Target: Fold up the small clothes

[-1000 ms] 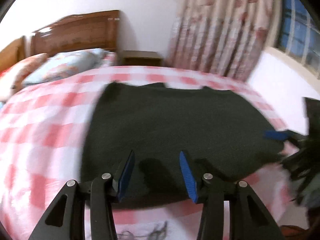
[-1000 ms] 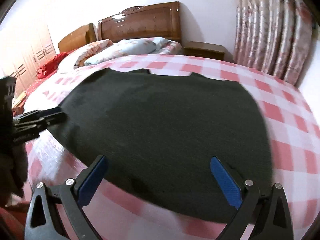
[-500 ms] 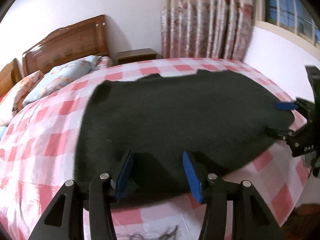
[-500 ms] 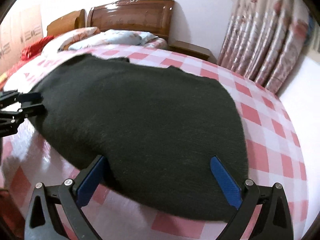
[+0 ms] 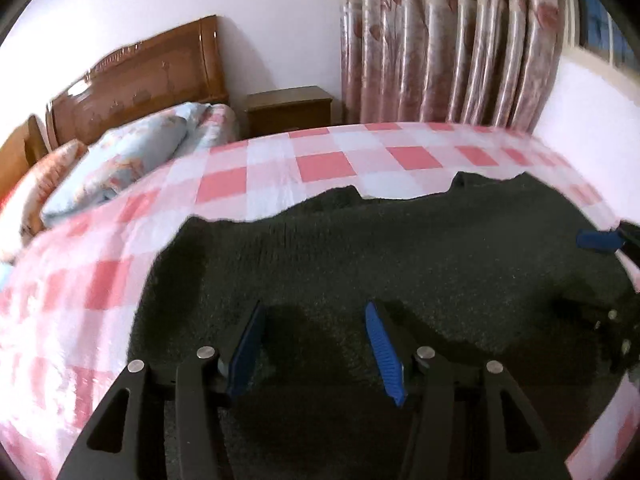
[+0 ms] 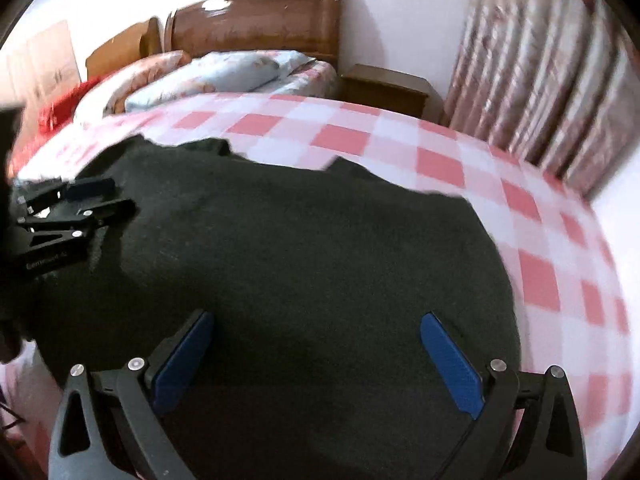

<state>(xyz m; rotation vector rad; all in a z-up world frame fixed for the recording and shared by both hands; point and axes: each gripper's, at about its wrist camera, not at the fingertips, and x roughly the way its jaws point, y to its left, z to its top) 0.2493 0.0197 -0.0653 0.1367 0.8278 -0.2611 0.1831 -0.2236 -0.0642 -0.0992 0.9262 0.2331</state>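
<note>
A dark knitted garment (image 5: 400,256) lies spread flat on the red-and-white checked bedspread (image 5: 332,164); it also shows in the right wrist view (image 6: 300,248). My left gripper (image 5: 312,344) is open and empty, low over the garment's near left part. My right gripper (image 6: 316,360) is wide open and empty, over the garment's near right part. Each gripper appears in the other's view: the right gripper (image 5: 600,240) at the right edge, the left gripper (image 6: 76,208) at the left.
Pillows (image 5: 120,160) and a wooden headboard (image 5: 140,72) are at the far end of the bed. A wooden nightstand (image 5: 288,112) stands beside flowered curtains (image 5: 448,40). The bed's right edge (image 6: 600,280) drops off near a white wall.
Both grippers have moved forward and lower, from the garment's near edge to over the garment itself. Both stayed open and empty.
</note>
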